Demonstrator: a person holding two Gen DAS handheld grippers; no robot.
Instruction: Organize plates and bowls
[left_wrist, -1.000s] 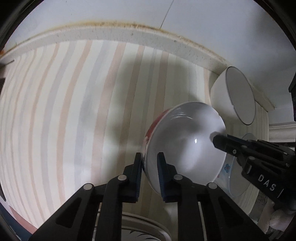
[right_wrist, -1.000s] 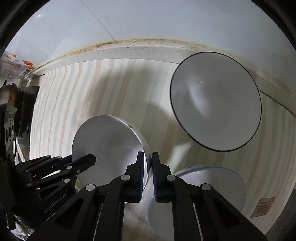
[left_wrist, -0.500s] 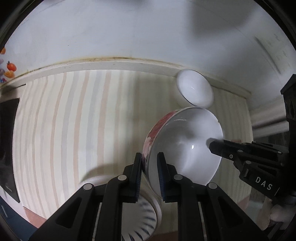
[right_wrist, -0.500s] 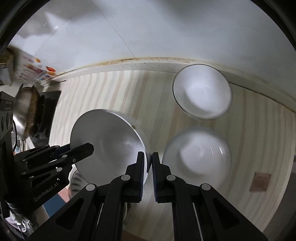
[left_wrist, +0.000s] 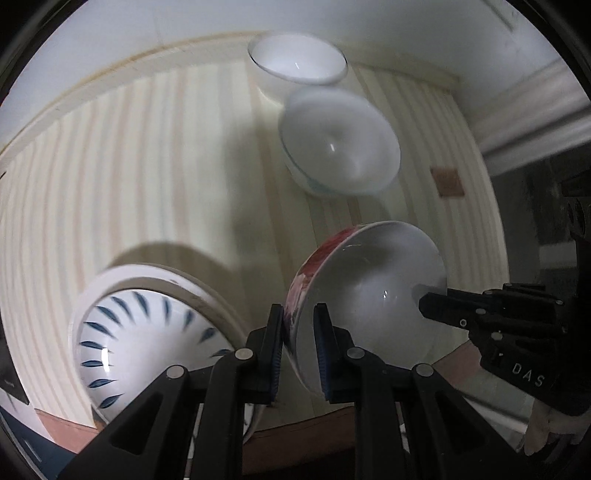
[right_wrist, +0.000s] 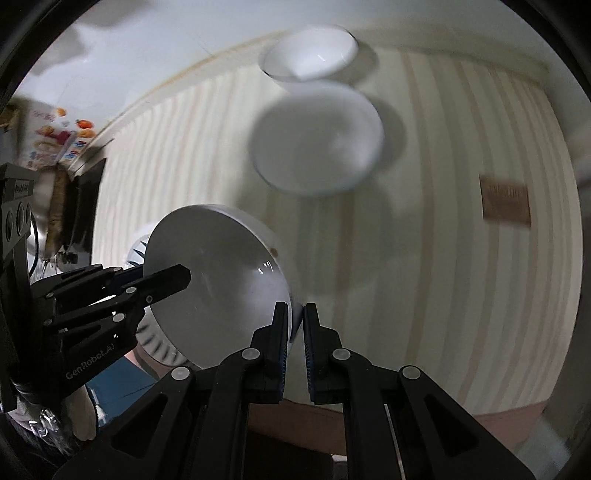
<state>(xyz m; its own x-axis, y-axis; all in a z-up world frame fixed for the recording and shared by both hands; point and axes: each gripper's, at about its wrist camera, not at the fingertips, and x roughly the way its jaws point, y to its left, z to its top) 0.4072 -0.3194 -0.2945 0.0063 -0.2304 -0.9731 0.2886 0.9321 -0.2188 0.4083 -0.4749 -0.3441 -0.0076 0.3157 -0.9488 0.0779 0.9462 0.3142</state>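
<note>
Left wrist view: my left gripper (left_wrist: 298, 343) and right gripper (right_wrist: 294, 341) both clench the red-patterned bowl (left_wrist: 369, 295). Uneven pulls could chip its rim above the blue-leaf bowl (left_wrist: 147, 343).

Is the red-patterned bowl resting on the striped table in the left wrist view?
No. The red-patterned bowl is held tilted above the striped table, its rim pinched by the left tongs and the right tongs.
</note>
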